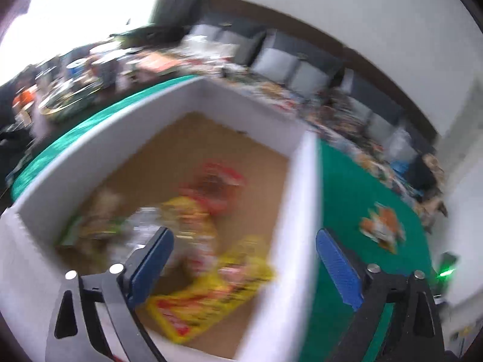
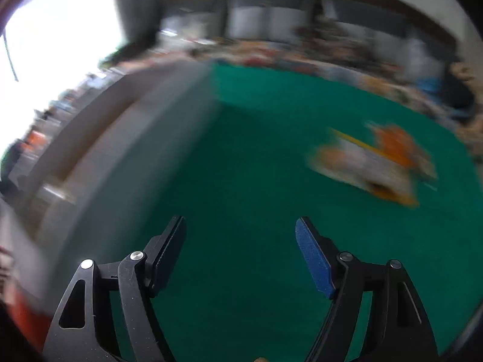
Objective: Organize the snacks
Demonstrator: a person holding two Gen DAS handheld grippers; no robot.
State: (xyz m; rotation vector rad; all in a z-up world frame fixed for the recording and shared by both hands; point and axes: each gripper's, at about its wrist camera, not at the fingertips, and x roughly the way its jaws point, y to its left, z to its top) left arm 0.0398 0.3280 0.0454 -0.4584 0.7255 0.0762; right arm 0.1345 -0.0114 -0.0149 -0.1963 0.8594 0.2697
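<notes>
A white box with a brown floor stands on the green table. Inside lie several snack packets: a yellow one, a red one and a greenish one, all blurred. My left gripper is open and empty above the box's right wall. An orange and white snack packet lies on the table right of the box; it also shows in the right wrist view. My right gripper is open and empty above the green table, with the box wall at its left.
Beyond the table, a long cluttered surface holds many blurred items, with grey and white panels behind it. A bright window is at the left. A device with a green light sits at the table's right edge.
</notes>
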